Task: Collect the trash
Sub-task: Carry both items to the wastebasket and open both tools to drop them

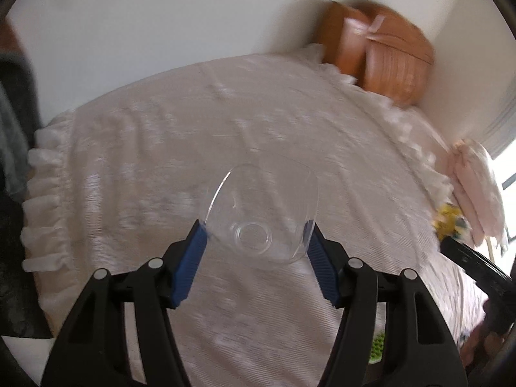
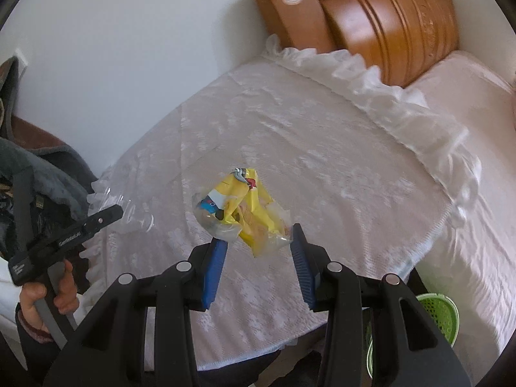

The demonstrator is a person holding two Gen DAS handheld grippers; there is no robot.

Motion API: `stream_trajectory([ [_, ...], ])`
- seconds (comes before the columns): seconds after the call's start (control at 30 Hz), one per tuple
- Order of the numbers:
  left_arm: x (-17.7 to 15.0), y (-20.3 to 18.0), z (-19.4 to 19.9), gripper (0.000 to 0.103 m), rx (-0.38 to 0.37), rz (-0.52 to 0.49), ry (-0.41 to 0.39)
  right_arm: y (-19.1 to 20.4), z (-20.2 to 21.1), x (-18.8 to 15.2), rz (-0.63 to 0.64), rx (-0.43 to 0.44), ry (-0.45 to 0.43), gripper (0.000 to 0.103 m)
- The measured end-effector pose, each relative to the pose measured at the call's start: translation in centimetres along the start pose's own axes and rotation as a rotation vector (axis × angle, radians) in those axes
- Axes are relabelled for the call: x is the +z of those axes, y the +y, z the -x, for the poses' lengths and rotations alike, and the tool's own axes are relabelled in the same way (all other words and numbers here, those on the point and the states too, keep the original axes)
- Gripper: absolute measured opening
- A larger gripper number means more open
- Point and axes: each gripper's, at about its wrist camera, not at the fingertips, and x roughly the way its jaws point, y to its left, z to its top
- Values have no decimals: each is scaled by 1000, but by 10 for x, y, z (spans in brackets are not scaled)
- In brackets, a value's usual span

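My left gripper (image 1: 256, 229) is shut on a clear plastic cup (image 1: 261, 213), held above the white bedspread (image 1: 193, 135) with its base toward the camera. It shows from the side in the right wrist view (image 2: 106, 214), the cup (image 2: 135, 217) sticking out past its fingers. My right gripper (image 2: 258, 235) is shut on a crumpled yellow snack wrapper in clear plastic (image 2: 242, 209), held above the bed. The wrapper also shows at the right edge of the left wrist view (image 1: 450, 221).
A green mesh waste basket (image 2: 438, 316) stands on the floor by the bed's near corner. A wooden headboard (image 2: 380, 16) is at the back right. Dark clothing (image 2: 35, 180) lies at the left beyond the bed. Pink pillows (image 1: 477, 180) lie at the right.
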Motion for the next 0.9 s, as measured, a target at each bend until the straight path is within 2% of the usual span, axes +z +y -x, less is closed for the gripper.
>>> stream_trajectory([
  [0.13,-4,-45,3,60,-86,-110,10,-13,13,-8,-31,-30,-23,42],
  [0.33,-16,-119,-2,60,-216,-304,51,-43,49,-27,-126,-120,-81,42],
  [0.53,-36,-187,-5,60,-344,-484,101,-87,102,-75,-283,-288,-146,42],
  [0.6,-45,-209,-5,60,-384,-543,119,-96,109,-84,-312,-317,-150,42],
  [0.73,-60,-241,-4,60,-433,-619,148,-145,114,-133,-433,-444,-110,41],
  [0.8,-70,-255,-4,60,-448,-656,161,-163,108,-143,-471,-469,-83,41],
  [0.9,-84,-268,-7,60,-443,-698,183,-218,71,-179,-585,-496,24,41],
])
